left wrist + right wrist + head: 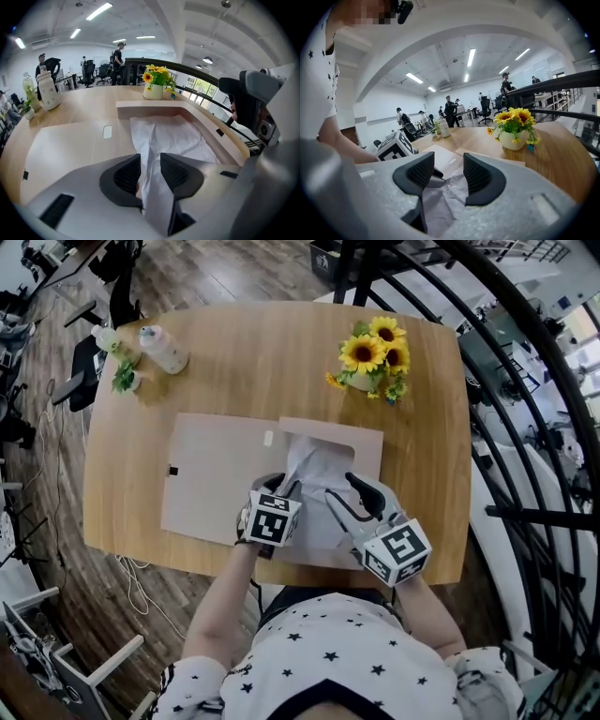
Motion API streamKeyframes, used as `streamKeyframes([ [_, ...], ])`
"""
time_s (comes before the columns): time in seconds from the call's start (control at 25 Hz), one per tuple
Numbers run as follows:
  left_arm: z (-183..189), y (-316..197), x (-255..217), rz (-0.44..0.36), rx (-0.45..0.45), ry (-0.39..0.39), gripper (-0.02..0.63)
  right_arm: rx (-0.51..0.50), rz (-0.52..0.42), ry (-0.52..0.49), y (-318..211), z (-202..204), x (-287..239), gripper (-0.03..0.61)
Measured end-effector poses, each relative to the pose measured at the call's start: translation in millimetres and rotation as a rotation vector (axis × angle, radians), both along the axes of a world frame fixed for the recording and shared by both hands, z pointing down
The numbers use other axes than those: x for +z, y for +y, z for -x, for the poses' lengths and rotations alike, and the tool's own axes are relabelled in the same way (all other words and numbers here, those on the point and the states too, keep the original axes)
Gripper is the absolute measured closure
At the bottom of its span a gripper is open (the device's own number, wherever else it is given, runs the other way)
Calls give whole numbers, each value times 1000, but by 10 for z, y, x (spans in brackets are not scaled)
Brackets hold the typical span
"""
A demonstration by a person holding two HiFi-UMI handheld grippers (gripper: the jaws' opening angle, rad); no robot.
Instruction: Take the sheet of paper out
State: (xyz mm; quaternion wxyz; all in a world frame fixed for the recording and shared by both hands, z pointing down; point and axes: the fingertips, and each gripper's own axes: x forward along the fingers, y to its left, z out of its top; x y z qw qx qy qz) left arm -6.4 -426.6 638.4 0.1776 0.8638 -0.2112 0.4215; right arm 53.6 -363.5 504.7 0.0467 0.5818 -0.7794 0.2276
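Note:
A shallow beige cardboard box (367, 441) lies open on the wooden table, its lid flap (216, 474) spread flat to the left. Crumpled white paper (317, 472) lies in the box. My left gripper (284, 487) points down at the paper's left side. A raised fold of the paper (152, 154) stands between its pads, with a small gap still showing, so the jaws are open. My right gripper (345, 499) hovers open over the paper's right part. The paper (445, 201) shows below its pads and nothing is between them.
A white vase of sunflowers (373, 357) stands at the table's far right. A white bottle (161, 348) and a small plant (122, 373) stand at the far left. A dark curved railing (525, 427) runs past the table's right edge. The person's torso is at the near edge.

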Motion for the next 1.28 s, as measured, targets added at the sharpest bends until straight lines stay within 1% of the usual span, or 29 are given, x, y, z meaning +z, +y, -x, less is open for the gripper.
streamKeyframes([
  [0.16, 6, -27, 125, -3, 10, -46, 508, -8, 9, -6, -23, 21, 54, 399],
  [0.32, 9, -27, 193, 4, 15, -68, 512, -4, 13, -8, -9, 13, 63, 399],
  [0.64, 32, -61, 196, -20, 11, -78, 542, 17, 19, -5, 91, 22, 84, 399],
  [0.76, 46, -107, 222, -31, 11, -78, 586, 22, 16, -4, 116, 41, 93, 399],
  [0.84, 54, -122, 225, -35, 15, -79, 600, 22, 12, -1, 129, 64, 78, 399],
  [1.08, 163, -168, 132, -54, -13, -70, 606, 22, -1, 7, 234, 158, 11, 399],
  [1.28, 368, -205, -15, -91, -54, -58, 607, 17, -14, 15, 358, 257, -42, 399],
])
